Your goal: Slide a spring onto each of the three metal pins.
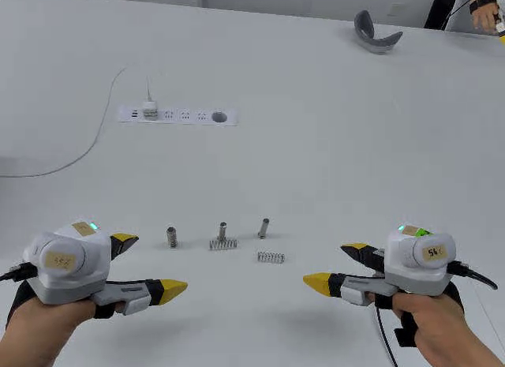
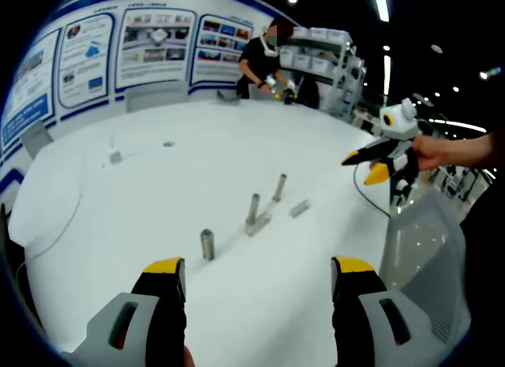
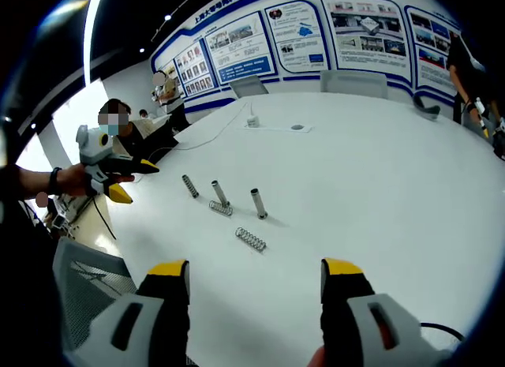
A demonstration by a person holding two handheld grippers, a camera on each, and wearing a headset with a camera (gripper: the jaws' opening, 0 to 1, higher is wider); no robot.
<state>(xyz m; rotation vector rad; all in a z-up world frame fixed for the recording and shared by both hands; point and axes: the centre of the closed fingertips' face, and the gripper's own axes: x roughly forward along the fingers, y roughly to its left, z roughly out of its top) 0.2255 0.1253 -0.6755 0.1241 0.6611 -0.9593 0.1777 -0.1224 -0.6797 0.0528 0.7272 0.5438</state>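
Head view shows the white table (image 1: 331, 146), with the work standing in a short row near the person. At the far left, the left gripper (image 1: 151, 264) is held low over the table, its jaws spread apart and nothing between them. Next comes the left pin (image 1: 172, 231). It seems to carry a spring (image 1: 172, 241) already, because its body looks coiled, so I judge that one of the three is done. The middle pin (image 1: 222, 230) stands bare, and a loose spring (image 1: 223, 244) lies just at its foot, on the near side. The right pin (image 1: 263, 227) is bare too. The other loose spring (image 1: 271, 257) lies near it, a little closer to the person. At the right, the right gripper (image 1: 334, 264) is also spread wide and empty. Two springs are left to pick up and slide on.
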